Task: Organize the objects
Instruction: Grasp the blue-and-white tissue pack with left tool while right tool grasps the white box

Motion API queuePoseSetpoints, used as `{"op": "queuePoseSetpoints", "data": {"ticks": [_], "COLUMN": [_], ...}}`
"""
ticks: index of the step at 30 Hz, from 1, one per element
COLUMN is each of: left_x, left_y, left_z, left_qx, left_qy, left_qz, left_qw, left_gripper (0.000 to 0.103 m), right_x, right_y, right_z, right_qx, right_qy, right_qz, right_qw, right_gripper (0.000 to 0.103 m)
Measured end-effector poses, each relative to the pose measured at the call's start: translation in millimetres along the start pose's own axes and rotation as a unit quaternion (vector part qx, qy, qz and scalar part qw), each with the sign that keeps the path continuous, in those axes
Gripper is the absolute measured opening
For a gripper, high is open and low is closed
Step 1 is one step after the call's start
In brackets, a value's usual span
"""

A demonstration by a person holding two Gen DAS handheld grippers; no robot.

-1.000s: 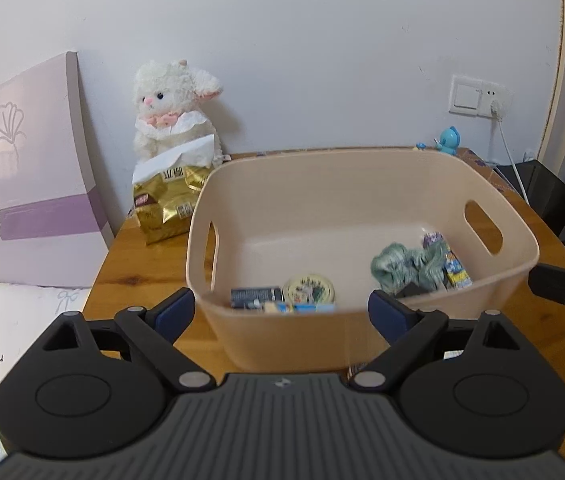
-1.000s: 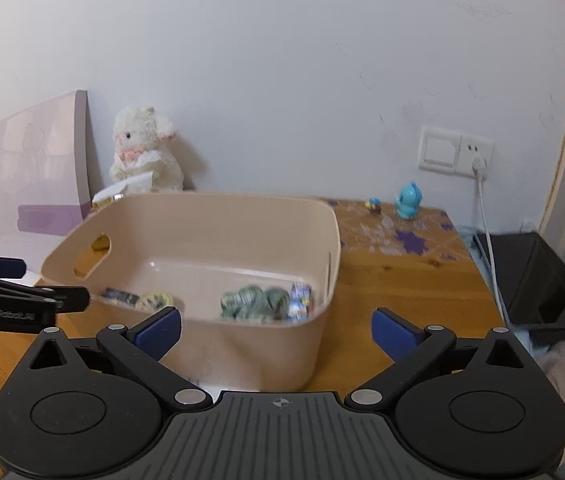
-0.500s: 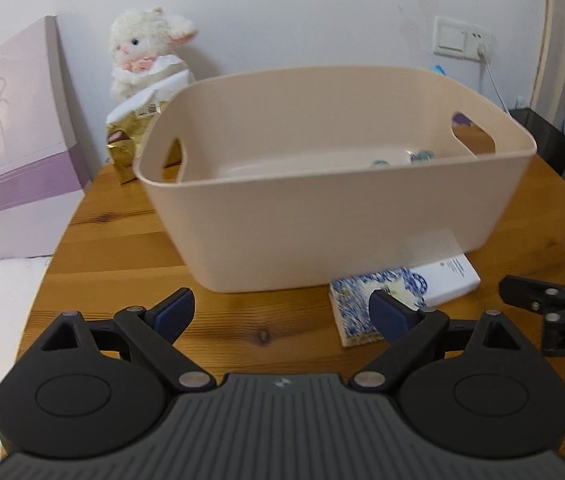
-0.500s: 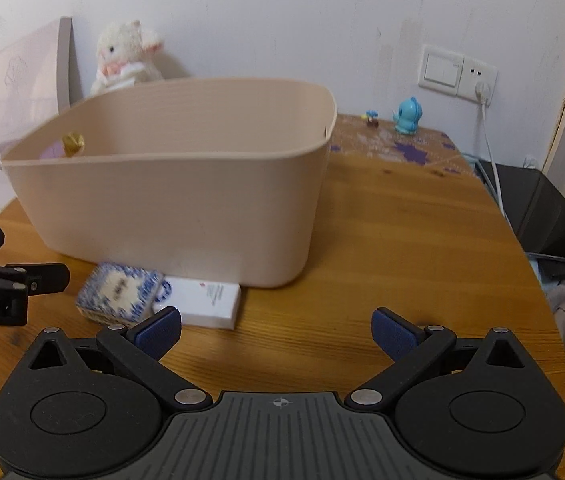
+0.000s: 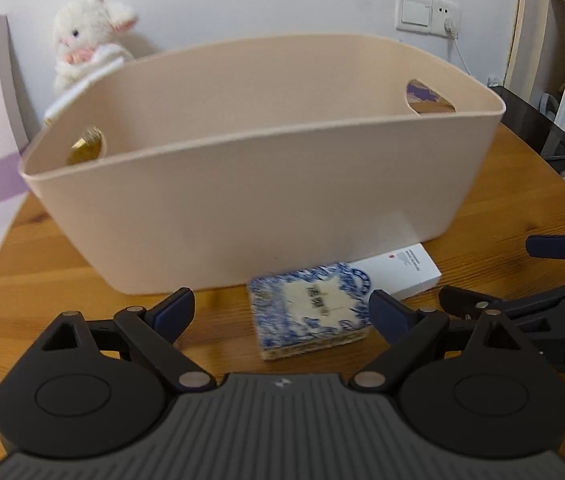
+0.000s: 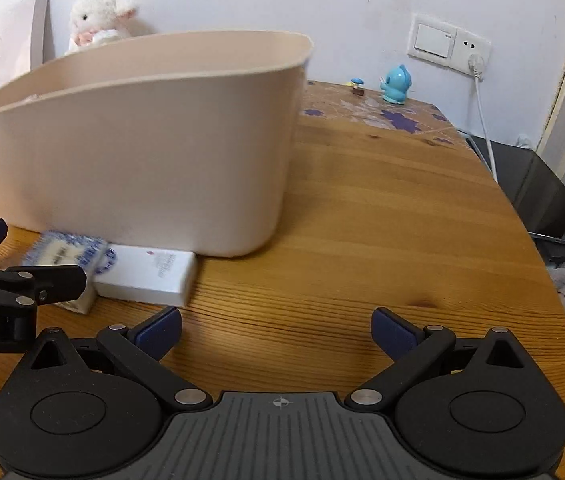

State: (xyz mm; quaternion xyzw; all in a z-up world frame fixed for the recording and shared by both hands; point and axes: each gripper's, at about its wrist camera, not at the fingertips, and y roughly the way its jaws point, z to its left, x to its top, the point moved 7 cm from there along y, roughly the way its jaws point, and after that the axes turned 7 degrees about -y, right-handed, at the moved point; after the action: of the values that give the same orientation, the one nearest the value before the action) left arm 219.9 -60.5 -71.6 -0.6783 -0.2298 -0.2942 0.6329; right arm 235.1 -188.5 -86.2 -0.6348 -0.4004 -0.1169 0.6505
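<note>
Now I am lining the left gripper (image 5: pixel 282 314), jaws spread wide and empty, around the blue pack (image 5: pixel 309 315) lying against the bin (image 5: pixel 258 200) beside the white box (image 5: pixel 402 274), keeping the right gripper (image 6: pixel 276 330) open, empty and aside.

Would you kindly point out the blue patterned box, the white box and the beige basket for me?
blue patterned box (image 5: pixel 308 310): left wrist view, top face.
white box (image 6: pixel 150 272): right wrist view, top face.
beige basket (image 5: pixel 258 208): left wrist view, near wall.
</note>
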Motion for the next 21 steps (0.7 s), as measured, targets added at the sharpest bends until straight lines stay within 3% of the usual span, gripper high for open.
{"op": "queuePoseSetpoints", "data": {"ticks": [8,21], "left_x": [-8,-10], "left_y": [18,20], "left_z": [9,66], "left_qx": [0.015,0.024], "left_qy": [-0.011,-0.057], "left_qz": [0.021,0.026], "left_qw": [0.9996,0.9978], "left_gripper": [0.095,0.1], "right_x": [-1,15], "right_y": [-1,3], "right_z": [3,62], "right_qx": [0.013,0.043], "right_qy": [0.002,-0.019], "right_qz": [-0.008,-0.022], "right_qw": [1.0,0.999], "right_gripper": [0.103,0.103]}}
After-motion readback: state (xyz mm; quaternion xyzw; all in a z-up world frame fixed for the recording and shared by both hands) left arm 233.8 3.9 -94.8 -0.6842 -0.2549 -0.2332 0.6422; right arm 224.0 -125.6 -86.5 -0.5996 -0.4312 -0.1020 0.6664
